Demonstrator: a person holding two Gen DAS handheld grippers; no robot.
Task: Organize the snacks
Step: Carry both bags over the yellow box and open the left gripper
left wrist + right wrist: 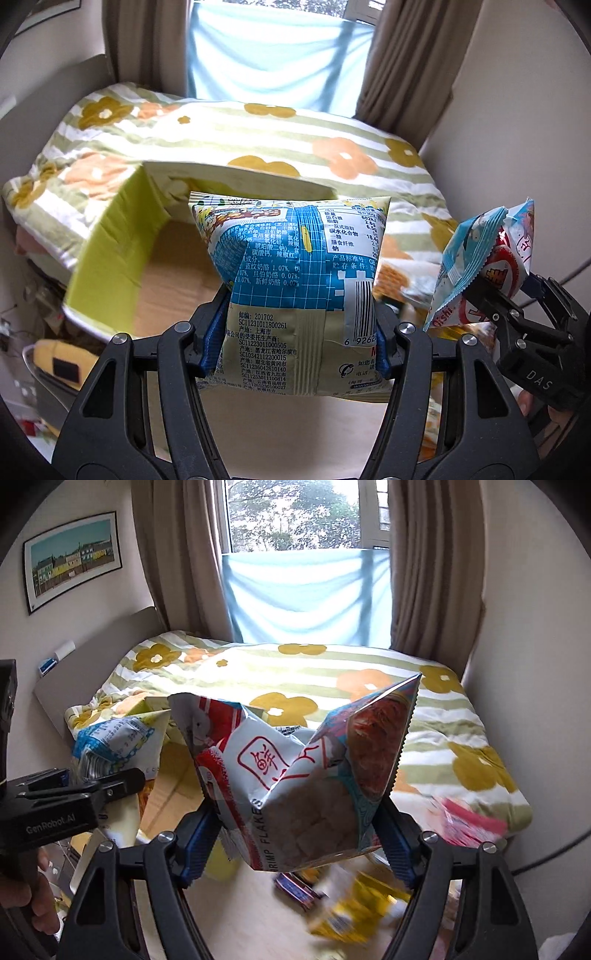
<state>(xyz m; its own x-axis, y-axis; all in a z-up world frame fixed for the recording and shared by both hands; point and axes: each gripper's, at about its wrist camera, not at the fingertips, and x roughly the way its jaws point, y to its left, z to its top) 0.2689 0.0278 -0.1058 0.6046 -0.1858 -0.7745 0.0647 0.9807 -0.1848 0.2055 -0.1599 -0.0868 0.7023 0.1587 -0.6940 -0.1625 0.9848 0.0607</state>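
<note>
My left gripper (301,332) is shut on a blue and pale-yellow snack bag (295,273), held up with its printed back facing the camera, just right of an open cardboard box (110,258) with a yellow-green inner wall. My right gripper (295,830) is shut on a white, red and blue shrimp flakes bag (295,775), crumpled between the pads. That bag (480,258) and the right gripper (495,299) show at the right edge of the left wrist view. The left gripper (122,779) and its bag (118,742) show at the left of the right wrist view.
Several loose snack packets lie on the pale table below the right gripper: a yellow one (354,908), a purple one (295,886) and a pink one (472,819). A bed with a flowered striped cover (295,679) lies behind, with a curtained window beyond it.
</note>
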